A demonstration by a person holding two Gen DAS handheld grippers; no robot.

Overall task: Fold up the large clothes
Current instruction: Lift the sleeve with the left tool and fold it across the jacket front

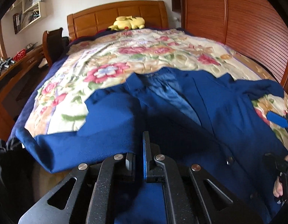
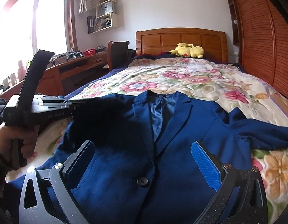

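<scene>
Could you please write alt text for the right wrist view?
A blue blazer lies face up and buttoned on a floral quilt, its collar toward the headboard. The open right gripper hovers over its front, and the left gripper is at the left edge.

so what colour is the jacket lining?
Shiny blue lining, lighter than the jacket; clearest in right wrist view.
</scene>
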